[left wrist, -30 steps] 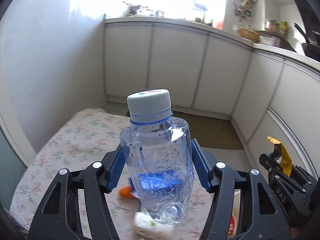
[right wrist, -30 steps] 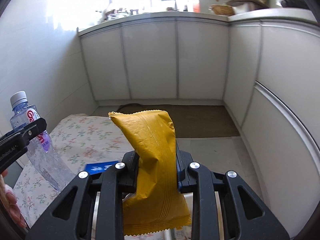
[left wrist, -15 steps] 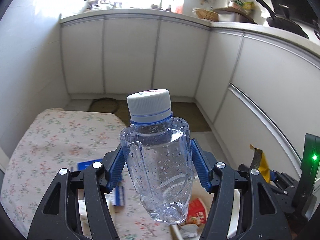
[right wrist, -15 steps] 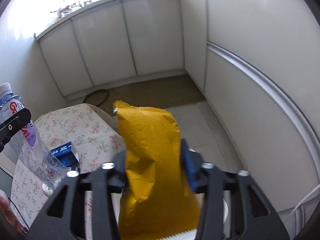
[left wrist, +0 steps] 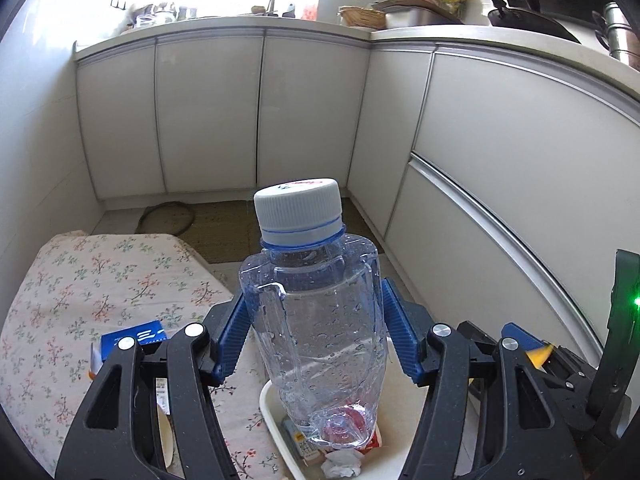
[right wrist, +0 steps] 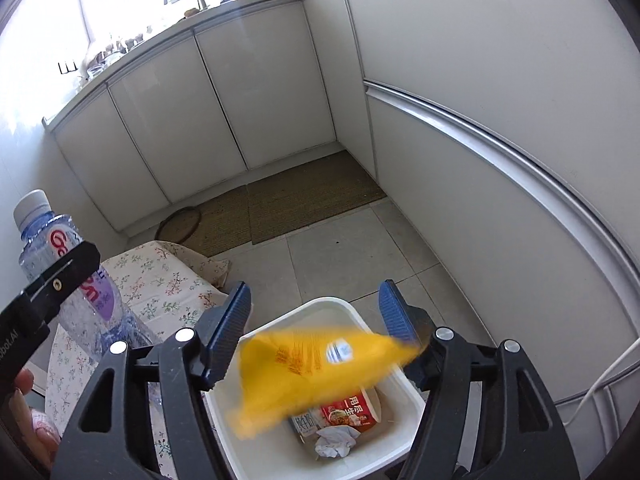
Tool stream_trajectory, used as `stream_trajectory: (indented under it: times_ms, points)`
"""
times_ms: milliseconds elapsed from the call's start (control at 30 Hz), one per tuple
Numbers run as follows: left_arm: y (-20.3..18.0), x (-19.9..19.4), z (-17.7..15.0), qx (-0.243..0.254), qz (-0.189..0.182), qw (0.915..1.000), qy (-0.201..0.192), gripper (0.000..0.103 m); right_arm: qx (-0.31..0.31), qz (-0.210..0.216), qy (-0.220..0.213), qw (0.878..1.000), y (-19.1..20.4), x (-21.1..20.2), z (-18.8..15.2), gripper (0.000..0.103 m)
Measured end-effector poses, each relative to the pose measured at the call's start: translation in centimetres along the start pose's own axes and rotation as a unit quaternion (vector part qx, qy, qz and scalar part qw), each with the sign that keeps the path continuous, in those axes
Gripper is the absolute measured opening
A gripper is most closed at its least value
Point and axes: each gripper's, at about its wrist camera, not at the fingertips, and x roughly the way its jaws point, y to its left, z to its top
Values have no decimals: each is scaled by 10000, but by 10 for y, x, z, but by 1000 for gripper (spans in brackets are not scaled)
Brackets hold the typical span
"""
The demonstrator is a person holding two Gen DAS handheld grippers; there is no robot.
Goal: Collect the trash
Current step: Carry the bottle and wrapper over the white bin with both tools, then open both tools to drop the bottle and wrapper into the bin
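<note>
My left gripper (left wrist: pixel 316 332) is shut on a clear plastic water bottle (left wrist: pixel 316 320) with a white cap, held upright above the white trash bin (left wrist: pixel 272 404). The bottle also shows at the left of the right wrist view (right wrist: pixel 60 264). My right gripper (right wrist: pixel 314 316) is open above the bin (right wrist: pixel 404 380). A yellow snack wrapper (right wrist: pixel 308 372) is blurred between its jaws, free of the pads and tilted over the bin mouth. The bin holds a red packet (right wrist: pixel 350 410) and crumpled white paper (right wrist: pixel 334 440).
A table with a floral cloth (left wrist: pixel 92 280) stands left of the bin, with a blue box (left wrist: pixel 134 338) on it. White kitchen cabinets (left wrist: pixel 208 112) ring the tiled floor (right wrist: pixel 352 248). A brown mat (right wrist: pixel 304 196) lies by the cabinets.
My right gripper has swung over the bin and opened, and the yellow wrapper has left its pads. My left gripper has moved right with the bottle, over the bin.
</note>
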Motion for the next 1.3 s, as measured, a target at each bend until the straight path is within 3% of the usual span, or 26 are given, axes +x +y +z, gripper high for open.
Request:
stream_trajectory:
  times_ms: [333,567,633,800,1033,1300]
  points:
    - [-10,12,-4,-9,-151,9997,165,60,119,-105,-55,9999,-1,1,1,68]
    - [-21,27,-5,-46,-332,9988,356,60,238,-703,-152,9971,-14,1,3,69]
    - [-24,31,-6,-63,-397,9983,414,60,268,-886,-200,9955,-19,0,3,76]
    - [-29,48,-11,-164,-515,9961,704,61,361,-1373,-329,9893,-29,-2,2,80]
    - [-31,56,-19,-127,-438,9954,839,75,377,-1672,-483,9840,-28,-7,1,86]
    - [-21,50,-20,-94,-130,9974,698,88,176,-1808,-639,9813,-18,-7,1,92]
